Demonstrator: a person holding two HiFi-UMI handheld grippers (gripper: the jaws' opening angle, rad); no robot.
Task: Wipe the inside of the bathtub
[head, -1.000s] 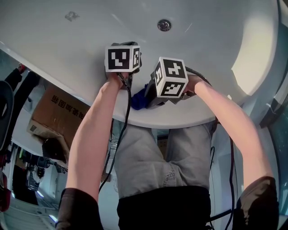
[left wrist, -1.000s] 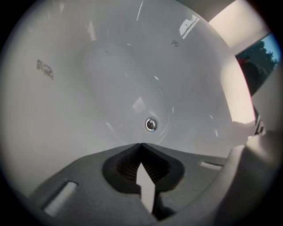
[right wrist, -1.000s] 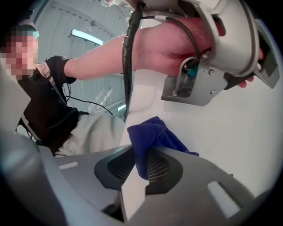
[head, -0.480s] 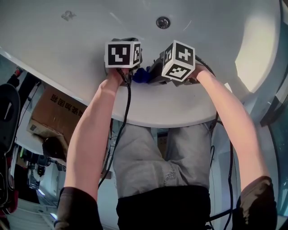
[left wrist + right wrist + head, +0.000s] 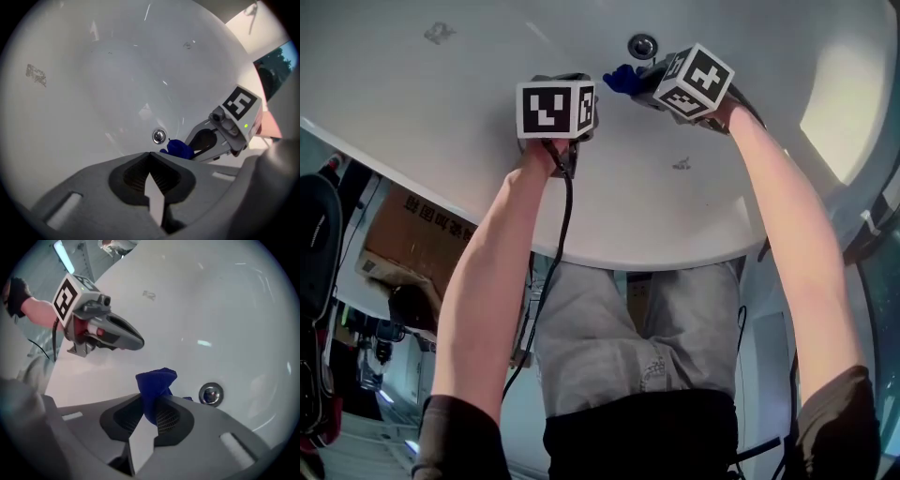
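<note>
The white bathtub (image 5: 441,103) curves below me, its chrome drain (image 5: 642,45) at the far side. My right gripper (image 5: 628,80) is shut on a blue cloth (image 5: 620,79), held inside the tub just beside the drain. In the right gripper view the blue cloth (image 5: 154,387) sticks up from the closed jaws, with the drain (image 5: 210,393) close to its right. My left gripper (image 5: 572,89) hangs over the tub interior to the left, shut with nothing in it. The left gripper view shows the drain (image 5: 159,136), the cloth (image 5: 179,149) and the right gripper (image 5: 187,146) ahead.
The tub rim (image 5: 656,244) runs in front of my legs. A small grey mark (image 5: 439,33) sits on the tub surface at upper left, another smudge (image 5: 681,165) near the rim. A cardboard box (image 5: 417,234) stands on the floor at left. Cables hang from both grippers.
My right gripper has carried the blue cloth from near the tub rim forward and up into the tub, next to the drain. The left gripper has barely moved.
</note>
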